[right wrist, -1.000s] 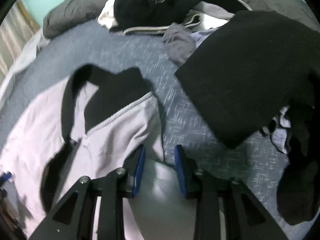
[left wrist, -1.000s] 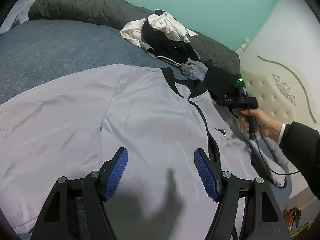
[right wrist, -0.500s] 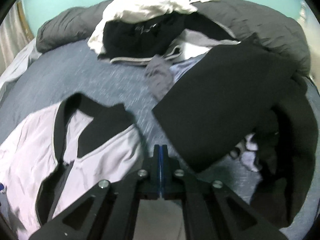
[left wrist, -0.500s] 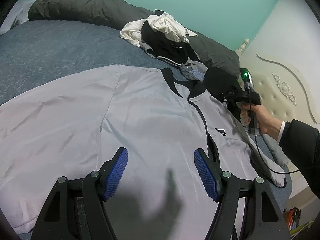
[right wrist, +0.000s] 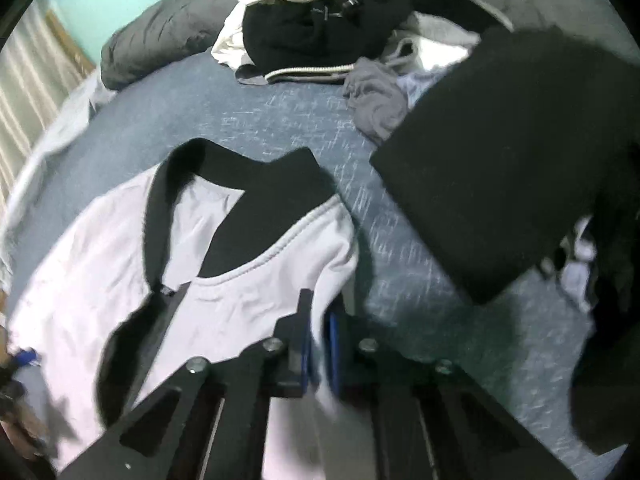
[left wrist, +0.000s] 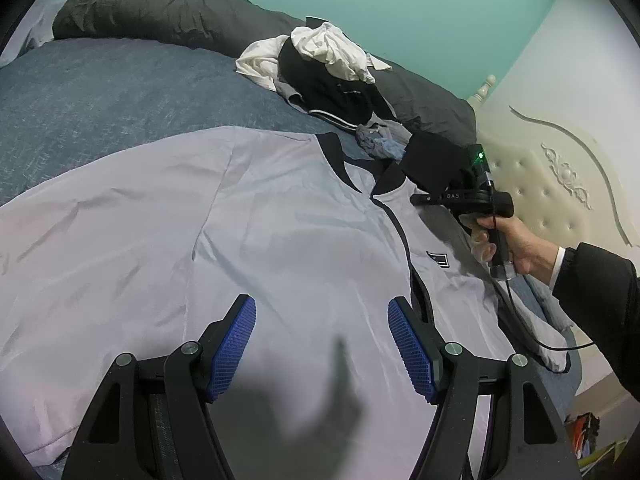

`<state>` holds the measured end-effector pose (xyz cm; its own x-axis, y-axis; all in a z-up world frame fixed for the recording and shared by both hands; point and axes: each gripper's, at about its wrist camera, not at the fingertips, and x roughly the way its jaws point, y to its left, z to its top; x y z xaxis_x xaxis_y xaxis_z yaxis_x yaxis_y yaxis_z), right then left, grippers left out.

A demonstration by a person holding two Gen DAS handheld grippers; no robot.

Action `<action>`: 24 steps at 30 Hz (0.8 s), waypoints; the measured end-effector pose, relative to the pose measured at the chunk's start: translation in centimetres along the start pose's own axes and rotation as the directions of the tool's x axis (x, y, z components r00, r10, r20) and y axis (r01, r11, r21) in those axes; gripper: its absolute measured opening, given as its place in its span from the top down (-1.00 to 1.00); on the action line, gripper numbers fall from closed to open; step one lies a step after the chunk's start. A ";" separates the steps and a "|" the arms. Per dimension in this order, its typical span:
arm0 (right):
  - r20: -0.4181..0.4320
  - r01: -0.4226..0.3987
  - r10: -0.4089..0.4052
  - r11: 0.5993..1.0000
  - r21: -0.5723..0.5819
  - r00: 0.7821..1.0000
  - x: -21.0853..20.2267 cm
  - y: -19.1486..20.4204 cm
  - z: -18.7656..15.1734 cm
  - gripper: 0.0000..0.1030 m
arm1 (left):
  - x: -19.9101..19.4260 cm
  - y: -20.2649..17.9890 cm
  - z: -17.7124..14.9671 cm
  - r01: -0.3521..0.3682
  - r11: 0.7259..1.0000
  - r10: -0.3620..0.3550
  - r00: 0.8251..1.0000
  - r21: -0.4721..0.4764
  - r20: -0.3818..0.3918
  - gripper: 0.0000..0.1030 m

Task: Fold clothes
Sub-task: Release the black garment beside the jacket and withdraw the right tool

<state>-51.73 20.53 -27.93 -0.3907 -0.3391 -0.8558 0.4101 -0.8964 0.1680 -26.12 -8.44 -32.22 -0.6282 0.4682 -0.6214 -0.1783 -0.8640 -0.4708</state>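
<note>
light grey jacket [left wrist: 280,248] with black collar lies spread flat across the blue bedspread [left wrist: 100,92], collar toward the clothes pile [left wrist: 328,68] at the far edge by the dark duvet [left wrist: 160,12]. left gripper [left wrist: 322,344] hovers over the jacket's lower front, jaws wide apart, nothing between them. right gripper [right wrist: 318,344] has jaws nearly together, pinching a fold of jacket shoulder fabric next to the folded black garment [right wrist: 512,168]; the hand [left wrist: 516,248] is on its handle near the bed's right edge.

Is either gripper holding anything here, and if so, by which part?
The right gripper is shut on the grey jacket, pinching its shoulder edge just beside the black collar. The left gripper hangs open over the jacket's front, holding nothing.
</note>
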 end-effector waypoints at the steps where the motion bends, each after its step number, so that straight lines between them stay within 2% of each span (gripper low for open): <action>1: 0.049 0.029 -0.028 0.999 -0.031 0.998 -0.7 0.5 0.2 0.96 | 0.0 0.1 0.0 -0.001 1.000 0.001 1.000 -0.002 -0.001 -0.41; 5: 0.221 0.163 -0.133 0.979 -0.121 0.966 -3.2 2.1 1.4 0.97 | 0.1 0.1 0.0 -0.003 1.000 0.003 1.000 -0.002 -0.002 -0.41; 7: 0.217 0.208 -0.179 0.971 -0.119 0.960 -2.9 2.1 2.0 0.98 | 0.1 0.1 0.0 -0.003 1.000 0.003 1.000 0.001 -0.002 -0.41; 9: 0.115 0.180 -0.167 0.977 -0.112 0.979 -1.0 1.6 2.4 0.97 | 0.0 0.0 -0.1 -0.002 1.000 0.002 1.000 0.003 -0.002 -0.41; 10: 0.012 0.133 -0.133 0.985 -0.110 0.991 0.7 1.2 2.4 0.97 | 0.1 0.0 -0.2 -0.001 1.000 0.001 1.000 0.003 -0.004 -0.41; 13: -0.043 0.177 -0.186 0.971 -0.159 0.982 2.2 1.7 1.6 0.93 | 0.1 0.0 -0.2 0.001 1.000 -0.001 1.000 -0.001 -0.008 -0.41; 14: -0.010 0.207 -0.210 0.968 -0.142 0.978 1.6 1.5 1.7 0.88 | 0.0 0.0 -0.2 0.001 1.000 -0.001 1.000 -0.001 -0.008 -0.41; 15: 0.022 0.235 -0.234 0.964 -0.125 0.972 0.9 1.4 1.7 0.74 | 0.0 0.0 -0.2 0.001 1.000 -0.001 1.000 -0.001 -0.006 -0.41; 16: 0.054 0.263 -0.259 0.959 -0.106 0.964 0.2 1.3 1.7 0.49 | -0.1 0.0 -0.1 0.002 1.000 -0.002 1.000 -0.001 -0.003 -0.41; 18: 0.126 0.316 -0.304 0.944 -0.090 0.944 -1.4 1.4 1.8 0.25 | -0.3 0.0 0.0 0.002 1.000 -0.002 1.000 -0.001 0.002 -0.41; 21: 0.189 0.290 -0.270 0.953 -0.086 0.944 -4.1 2.3 1.2 0.22 | -0.4 -0.1 0.1 0.001 1.000 -0.001 1.000 -0.002 0.004 -0.41; 24: 0.119 0.172 -0.159 0.979 -0.108 0.980 -4.2 4.6 -0.5 0.21 | -0.4 -0.1 0.1 0.001 1.000 -0.001 1.000 -0.009 -0.001 -0.41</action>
<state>-47.77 17.96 -23.82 -0.5461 -0.2236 -0.8073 0.4234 -0.9052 -0.0357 -25.96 -8.56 -31.85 -0.6273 0.4694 -0.6214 -0.1723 -0.8618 -0.4771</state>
